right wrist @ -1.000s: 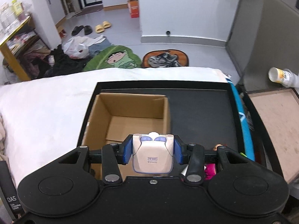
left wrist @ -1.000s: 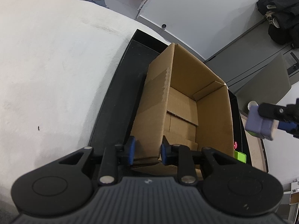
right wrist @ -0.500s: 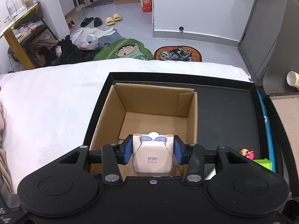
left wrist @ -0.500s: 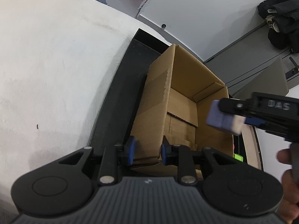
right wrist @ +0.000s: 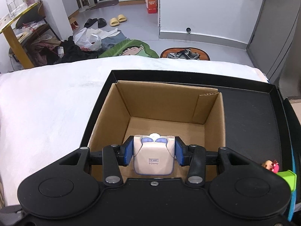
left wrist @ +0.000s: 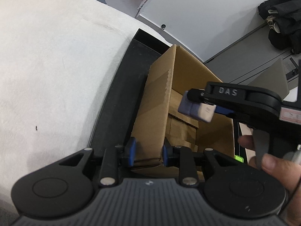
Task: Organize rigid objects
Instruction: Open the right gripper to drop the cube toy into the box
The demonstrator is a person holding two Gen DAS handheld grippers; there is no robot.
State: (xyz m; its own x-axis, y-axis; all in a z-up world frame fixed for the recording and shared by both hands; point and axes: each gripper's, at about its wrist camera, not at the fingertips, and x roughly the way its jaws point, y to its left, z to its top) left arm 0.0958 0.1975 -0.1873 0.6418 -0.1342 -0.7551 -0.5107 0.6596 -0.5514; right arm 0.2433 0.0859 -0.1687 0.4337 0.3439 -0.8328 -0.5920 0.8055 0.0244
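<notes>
An open cardboard box [right wrist: 165, 111] stands in a black tray [right wrist: 248, 113] on a white surface; it also shows in the left wrist view [left wrist: 161, 101]. My left gripper [left wrist: 147, 153] is shut on the box's near corner wall. My right gripper [right wrist: 153, 151] is shut on a small white and lilac toy box [right wrist: 153, 157] marked POP MART, held above the open cardboard box. In the left wrist view the toy box [left wrist: 195, 109] hangs over the box's inside.
A small pink figure [right wrist: 271, 165] and a green block [right wrist: 287, 180] lie in the tray at the right. The white padded surface [right wrist: 47, 113] spreads to the left. Clothes, slippers and shoes litter the floor beyond.
My right gripper has carried the toy box leftwards from beside the tray to above the cardboard box. My left gripper has kept its hold on the box wall.
</notes>
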